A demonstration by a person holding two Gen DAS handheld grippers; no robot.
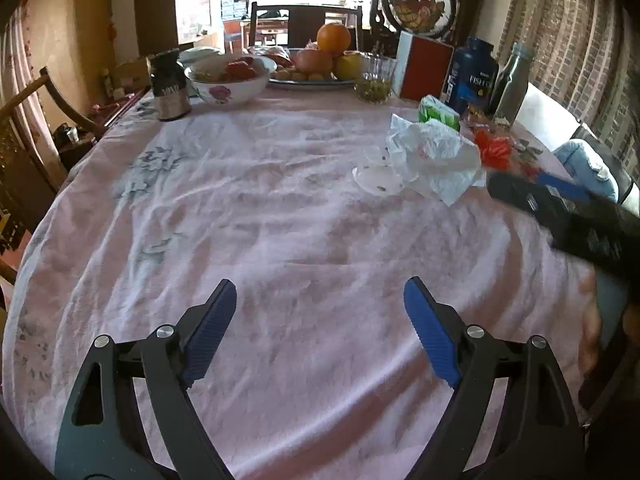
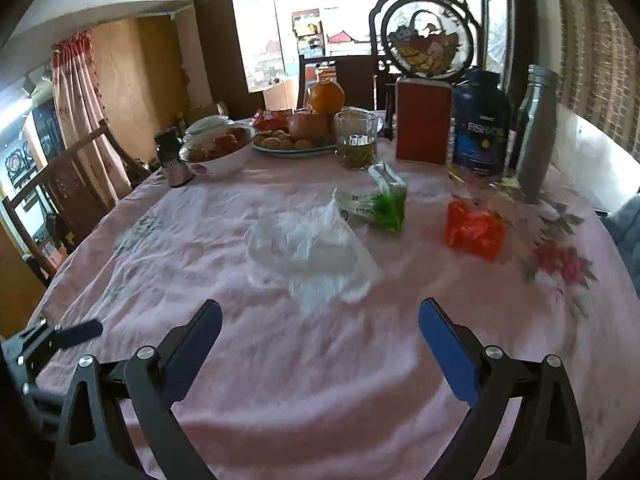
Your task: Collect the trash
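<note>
Trash on pink tablecloth [image 1: 280, 200]: crumpled white plastic bag [image 2: 316, 248], green wrapper [image 2: 380, 208], red wrapper [image 2: 474, 232]. Left gripper [image 1: 320, 328] and right gripper [image 2: 320, 356] both spread, empty, short of it.

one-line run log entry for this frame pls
phase: approach | left gripper: open, empty | right gripper: open, empty | nearest trash: crumpled clear plastic bag | also: green carton, orange wrapper | surface: pink tablecloth
</note>
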